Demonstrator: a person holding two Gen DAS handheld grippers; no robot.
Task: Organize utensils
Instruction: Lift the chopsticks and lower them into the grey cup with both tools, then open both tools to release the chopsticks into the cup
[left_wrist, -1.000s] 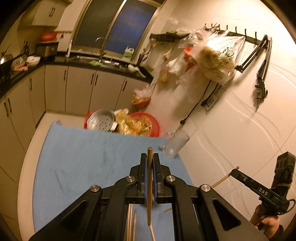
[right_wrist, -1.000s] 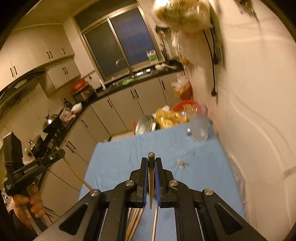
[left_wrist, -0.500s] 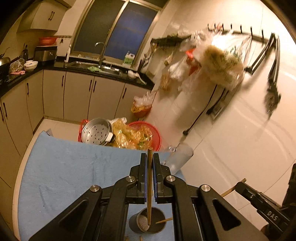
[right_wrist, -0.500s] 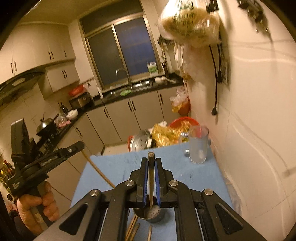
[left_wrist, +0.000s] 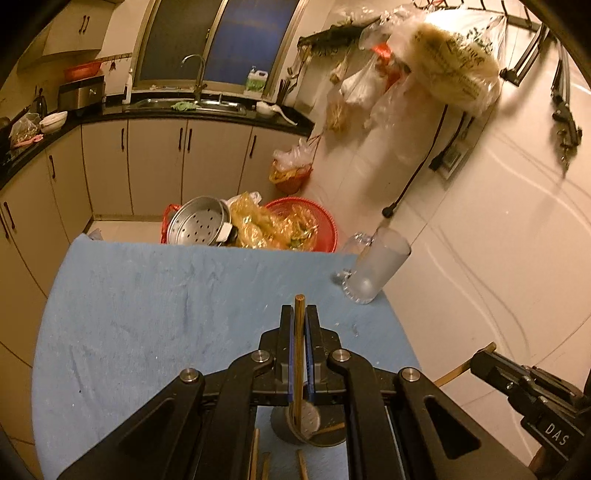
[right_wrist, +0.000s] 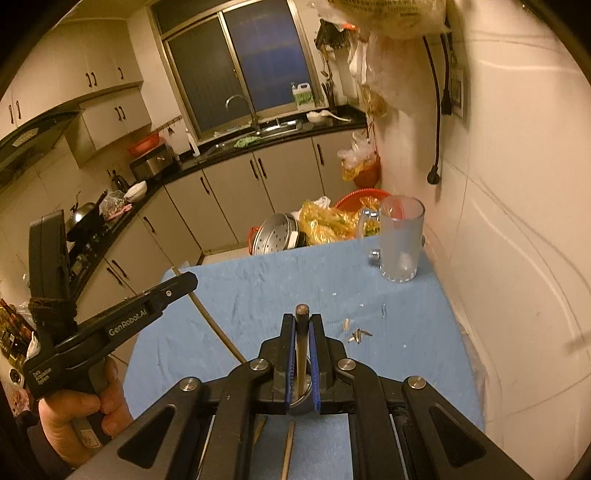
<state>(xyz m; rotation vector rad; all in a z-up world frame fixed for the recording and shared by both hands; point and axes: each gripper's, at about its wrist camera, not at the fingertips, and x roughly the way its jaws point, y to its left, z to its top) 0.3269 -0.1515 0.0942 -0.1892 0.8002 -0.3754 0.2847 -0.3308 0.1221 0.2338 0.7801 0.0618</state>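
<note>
My left gripper (left_wrist: 299, 312) is shut on a wooden chopstick (left_wrist: 298, 354) held upright between its blue pads. The stick's lower end lines up with the mouth of a small metal cup (left_wrist: 308, 424) on the blue cloth (left_wrist: 147, 314). My right gripper (right_wrist: 302, 321) is shut on a dark-tipped chopstick (right_wrist: 301, 354) over the same cup (right_wrist: 300, 402). Whether either stick is inside the cup I cannot tell. Each view shows the other gripper alongside: right gripper (left_wrist: 484, 360), left gripper (right_wrist: 188, 282) held by a hand (right_wrist: 74, 410). Loose chopsticks (left_wrist: 301, 467) (right_wrist: 288, 454) lie near the cup.
A frosted glass mug (left_wrist: 376, 269) (right_wrist: 400, 240) stands at the far right corner of the cloth, close to the wall. Beyond the far edge sit a steel steamer pan (left_wrist: 199, 227) and a red basket (left_wrist: 325, 229) with yellow bags. Small scraps (right_wrist: 356, 334) lie mid-cloth.
Both grippers have come down and forward with their chopsticks. The metal cup, unseen a second ago, now sits under both sticks' lower ends. Both grips stay shut.
</note>
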